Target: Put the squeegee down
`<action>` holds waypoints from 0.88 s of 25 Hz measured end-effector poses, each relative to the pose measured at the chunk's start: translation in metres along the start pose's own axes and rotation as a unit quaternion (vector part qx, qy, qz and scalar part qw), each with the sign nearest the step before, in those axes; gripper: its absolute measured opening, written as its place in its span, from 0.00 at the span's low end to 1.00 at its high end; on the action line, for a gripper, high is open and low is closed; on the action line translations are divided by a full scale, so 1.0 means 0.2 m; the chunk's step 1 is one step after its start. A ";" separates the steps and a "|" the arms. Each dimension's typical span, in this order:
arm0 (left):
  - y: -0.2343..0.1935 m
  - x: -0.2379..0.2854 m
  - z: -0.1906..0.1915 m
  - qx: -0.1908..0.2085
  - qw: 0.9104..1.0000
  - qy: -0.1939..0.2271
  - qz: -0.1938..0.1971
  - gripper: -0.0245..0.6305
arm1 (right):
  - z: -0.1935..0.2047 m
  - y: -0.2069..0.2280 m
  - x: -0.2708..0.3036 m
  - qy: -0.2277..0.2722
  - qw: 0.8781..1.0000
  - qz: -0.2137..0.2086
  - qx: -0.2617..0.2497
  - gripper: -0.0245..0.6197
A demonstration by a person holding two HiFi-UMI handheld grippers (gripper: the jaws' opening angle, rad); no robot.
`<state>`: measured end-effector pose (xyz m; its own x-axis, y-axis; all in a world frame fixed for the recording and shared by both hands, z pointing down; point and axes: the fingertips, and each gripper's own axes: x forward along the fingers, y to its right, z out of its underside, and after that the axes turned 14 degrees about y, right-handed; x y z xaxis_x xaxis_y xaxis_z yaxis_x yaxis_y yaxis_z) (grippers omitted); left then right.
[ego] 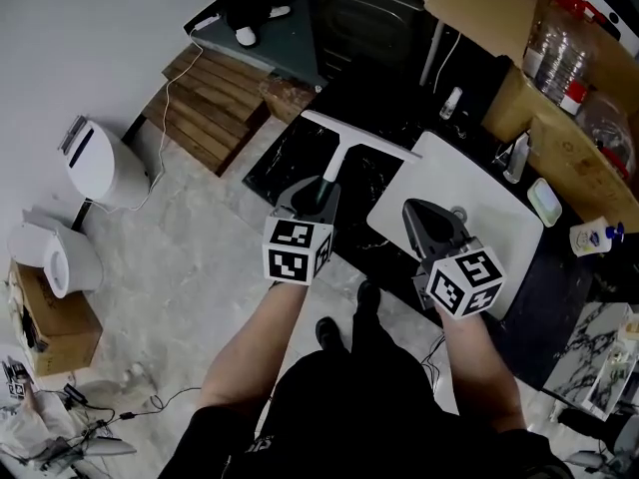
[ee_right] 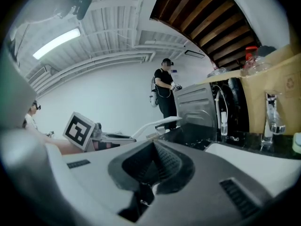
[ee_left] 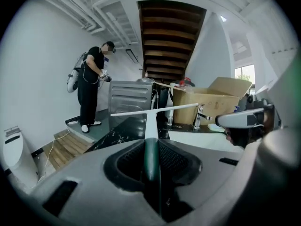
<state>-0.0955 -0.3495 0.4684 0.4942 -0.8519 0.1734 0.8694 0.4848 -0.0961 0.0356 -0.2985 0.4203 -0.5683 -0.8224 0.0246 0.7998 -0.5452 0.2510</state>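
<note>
grasps the squeegee [ee_left: 150, 125] by its dark handle with the left tool [ee_left: 151, 149], plain only in left gripper view. in head view, holds its white blade over the black desk [ego: 285, 163]. holds the right tool [ee_right: 153, 166] clenched on nothing, above a white board [ego: 489, 203]. behind it, faucet [ego: 516, 158] and cardboard box [ego: 511, 100].

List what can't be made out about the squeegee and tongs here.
Rear end of the squeegee handle: head and left gripper views, buried in the left tongs.
Near edge of the white board: head view, behind the right tongs.
Label on the bottle: head view, too small.
</note>
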 end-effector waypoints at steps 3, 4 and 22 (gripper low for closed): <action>0.00 0.08 0.08 0.008 1.000 -0.025 0.007 0.20 | 0.02 0.03 0.02 -0.003 1.000 -0.004 0.004 0.05; 0.00 0.11 0.10 0.010 0.999 -0.032 0.007 0.20 | 0.03 0.03 0.03 -0.004 1.000 -0.005 0.006 0.05; -0.11 0.52 0.33 0.077 0.989 -0.123 0.026 0.20 | 0.16 0.18 0.11 -0.032 0.999 -0.003 0.015 0.05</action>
<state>-0.0640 -0.4359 0.5542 0.5064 -0.7599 0.4076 0.8227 0.5674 0.0356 0.0468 -0.3305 0.4619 -0.5851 -0.8065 0.0856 0.7910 -0.5442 0.2796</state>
